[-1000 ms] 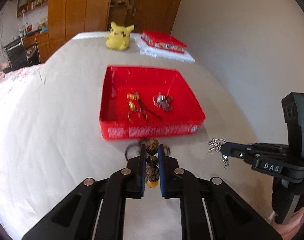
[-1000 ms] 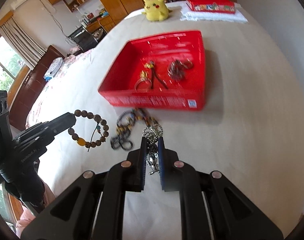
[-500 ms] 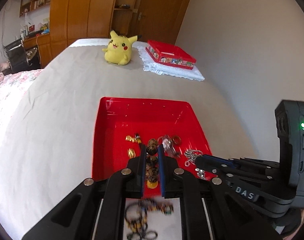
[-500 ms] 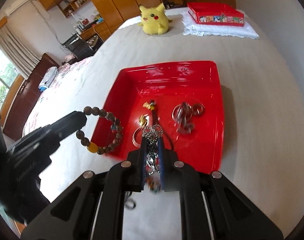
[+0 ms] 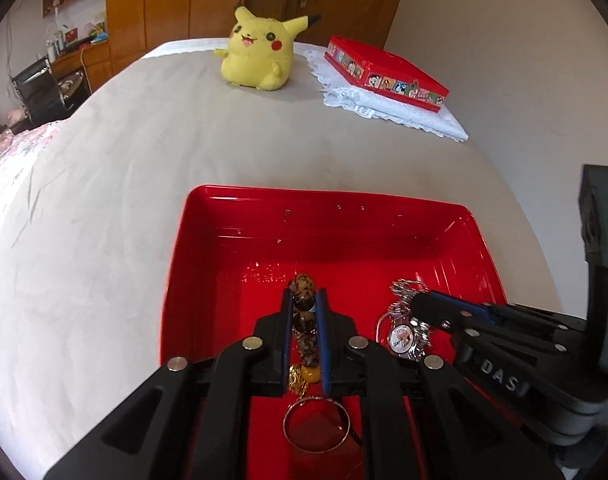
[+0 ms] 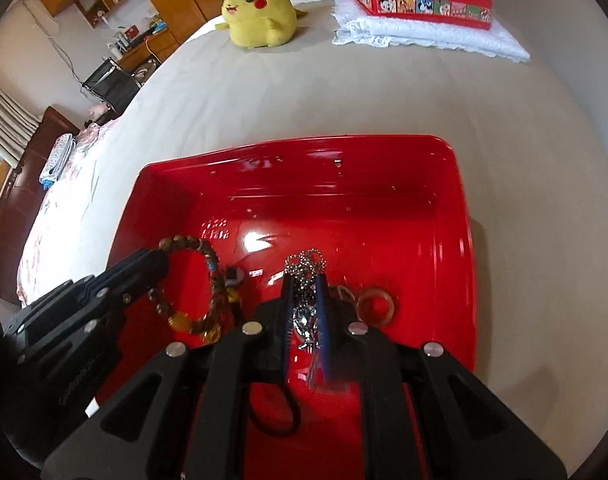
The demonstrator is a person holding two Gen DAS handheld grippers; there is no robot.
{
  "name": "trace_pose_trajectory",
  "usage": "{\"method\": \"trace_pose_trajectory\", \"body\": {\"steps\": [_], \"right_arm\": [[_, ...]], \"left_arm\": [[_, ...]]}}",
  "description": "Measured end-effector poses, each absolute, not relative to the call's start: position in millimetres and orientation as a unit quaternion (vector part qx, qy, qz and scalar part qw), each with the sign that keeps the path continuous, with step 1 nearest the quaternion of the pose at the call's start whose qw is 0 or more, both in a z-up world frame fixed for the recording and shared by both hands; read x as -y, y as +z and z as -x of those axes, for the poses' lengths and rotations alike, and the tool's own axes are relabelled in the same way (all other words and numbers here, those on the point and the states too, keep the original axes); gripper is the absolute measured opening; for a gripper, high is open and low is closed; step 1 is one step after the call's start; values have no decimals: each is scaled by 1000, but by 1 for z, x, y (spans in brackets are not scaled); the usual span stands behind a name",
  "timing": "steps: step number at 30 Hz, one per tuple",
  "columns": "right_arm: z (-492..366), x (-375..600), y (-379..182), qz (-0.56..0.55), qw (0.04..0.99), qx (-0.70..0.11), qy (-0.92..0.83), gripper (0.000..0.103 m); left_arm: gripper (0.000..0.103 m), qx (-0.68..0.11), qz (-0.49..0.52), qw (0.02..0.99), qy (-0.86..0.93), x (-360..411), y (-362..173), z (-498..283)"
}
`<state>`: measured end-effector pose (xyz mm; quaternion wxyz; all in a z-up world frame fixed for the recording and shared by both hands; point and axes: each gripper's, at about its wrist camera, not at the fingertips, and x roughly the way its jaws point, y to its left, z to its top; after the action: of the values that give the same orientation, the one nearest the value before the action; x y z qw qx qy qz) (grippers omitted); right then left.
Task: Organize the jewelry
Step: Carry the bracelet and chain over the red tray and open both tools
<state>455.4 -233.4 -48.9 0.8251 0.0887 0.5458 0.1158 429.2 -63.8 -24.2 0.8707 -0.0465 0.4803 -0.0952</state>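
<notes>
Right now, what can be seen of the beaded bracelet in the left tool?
The beaded bracelet is a loop of round, mottled brown beads that look like wood or stone, with one amber-yellow bead and a small blue one. The left tool is shut on one side of the loop, so it hangs over the red tray, near the jewelry already lying inside. Whether its lowest beads touch the tray floor cannot be told.

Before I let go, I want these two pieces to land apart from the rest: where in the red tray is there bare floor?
The red tray is bare along its far wall and right side. The near half is crowded: bangle, ring, hair tie, under the left claw holding the bead bracelet and the right claw holding the silver chain.
</notes>
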Motion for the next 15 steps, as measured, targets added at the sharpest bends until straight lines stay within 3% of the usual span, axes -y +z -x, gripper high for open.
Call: {"method": "trace_pose_trajectory", "body": {"steps": [3, 6, 11, 15], "right_arm": [[-457, 238, -47, -93, 833, -533, 117, 21], [-452, 240, -40, -91, 838, -523, 125, 21], [-435, 244, -28, -96, 839, -518, 136, 21], [-407, 243, -16, -83, 840, -517, 145, 21]], "left_arm": [[20, -487, 52, 867, -95, 61, -25, -431], [30, -486, 61, 866, -95, 56, -21, -429], [31, -477, 66, 871, -101, 47, -7, -408], [42, -462, 49, 881, -91, 43, 7, -379]]}}
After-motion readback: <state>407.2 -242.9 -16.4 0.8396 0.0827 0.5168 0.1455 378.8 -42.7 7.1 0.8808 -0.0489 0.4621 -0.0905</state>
